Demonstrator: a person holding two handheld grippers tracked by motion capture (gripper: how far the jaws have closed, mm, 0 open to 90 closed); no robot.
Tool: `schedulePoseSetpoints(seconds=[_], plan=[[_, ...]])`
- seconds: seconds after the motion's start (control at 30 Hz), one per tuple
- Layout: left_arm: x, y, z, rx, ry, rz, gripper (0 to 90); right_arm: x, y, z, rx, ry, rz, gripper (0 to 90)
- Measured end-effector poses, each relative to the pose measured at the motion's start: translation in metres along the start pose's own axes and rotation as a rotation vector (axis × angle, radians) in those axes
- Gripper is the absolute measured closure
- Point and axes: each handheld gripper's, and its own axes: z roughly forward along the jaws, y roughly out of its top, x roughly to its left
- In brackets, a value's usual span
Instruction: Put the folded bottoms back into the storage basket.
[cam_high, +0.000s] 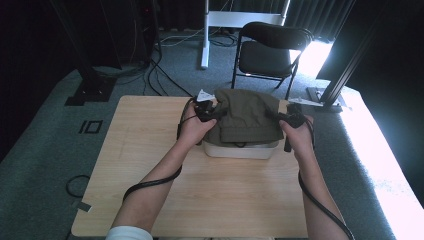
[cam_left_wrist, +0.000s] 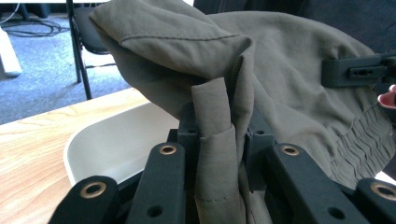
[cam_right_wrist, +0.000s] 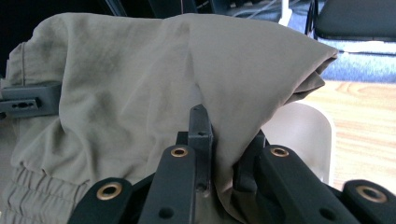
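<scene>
An olive-green folded garment (cam_high: 247, 116) with an elastic waistband hangs over a white tub (cam_high: 240, 149) at the table's middle. My left gripper (cam_high: 212, 113) is shut on the garment's left edge; a rolled fold of cloth (cam_left_wrist: 215, 140) sits pinched between its black jaws. My right gripper (cam_high: 286, 118) is shut on the right edge, with cloth (cam_right_wrist: 224, 140) clamped between its jaws. The garment (cam_left_wrist: 289, 84) is held up between both grippers above the tub (cam_left_wrist: 116, 144). In the right gripper view the garment (cam_right_wrist: 140, 93) drapes over the tub's rim (cam_right_wrist: 303, 135).
The wooden table (cam_high: 200, 190) has open surface in front of and left of the tub. A black folding chair (cam_high: 270, 47) stands behind the table. Cables (cam_high: 150, 75) lie on the carpet, and black frame posts (cam_high: 87, 75) flank the table's far corners.
</scene>
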Motion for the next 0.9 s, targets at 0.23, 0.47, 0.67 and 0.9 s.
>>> schedulePoseSetpoints(seconds=[0.23,0.47,0.67,0.9], plan=[[0.012,-0.012,0.024,0.056,0.021,-0.03,76.9,-0.012,-0.011,0.02,0.037,-0.026,0.031,80.9],[0.021,-0.023,0.039,0.126,0.052,-0.049,77.0,-0.018,-0.021,0.04,0.086,-0.051,0.041,80.9],[0.022,-0.03,0.05,0.199,0.088,-0.053,77.4,-0.022,-0.032,0.058,0.146,-0.073,0.033,80.8],[0.026,-0.04,0.06,0.26,0.113,-0.042,77.4,-0.024,-0.039,0.07,0.197,-0.098,0.023,80.8]])
